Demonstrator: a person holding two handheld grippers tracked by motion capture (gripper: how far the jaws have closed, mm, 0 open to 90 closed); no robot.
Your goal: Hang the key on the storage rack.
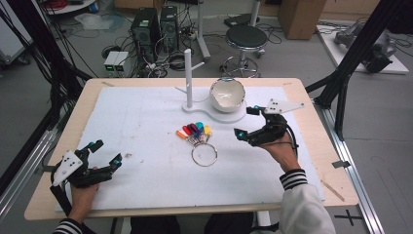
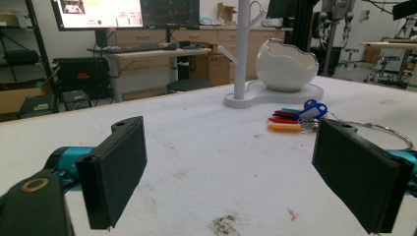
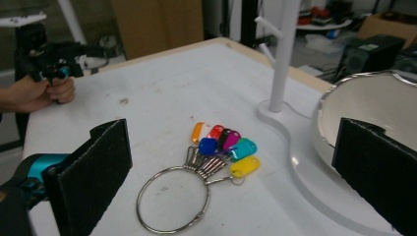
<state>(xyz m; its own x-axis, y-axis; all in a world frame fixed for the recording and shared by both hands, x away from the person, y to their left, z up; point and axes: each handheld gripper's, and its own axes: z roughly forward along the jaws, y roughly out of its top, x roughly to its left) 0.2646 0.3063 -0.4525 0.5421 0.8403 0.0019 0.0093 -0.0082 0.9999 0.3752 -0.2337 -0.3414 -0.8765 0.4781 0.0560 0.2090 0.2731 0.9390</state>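
High view: one key ring [image 1: 204,154] with seven coloured tags [image 1: 194,130] lies mid-table, near one white stand [image 1: 188,78] and one bowl [image 1: 227,94]. Left gripper view: left gripper [image 2: 228,172] spread wide, holding nothing, above bare table [image 2: 196,147]. Right gripper view: right gripper [image 3: 233,184] spread wide, empty, just above the ring.
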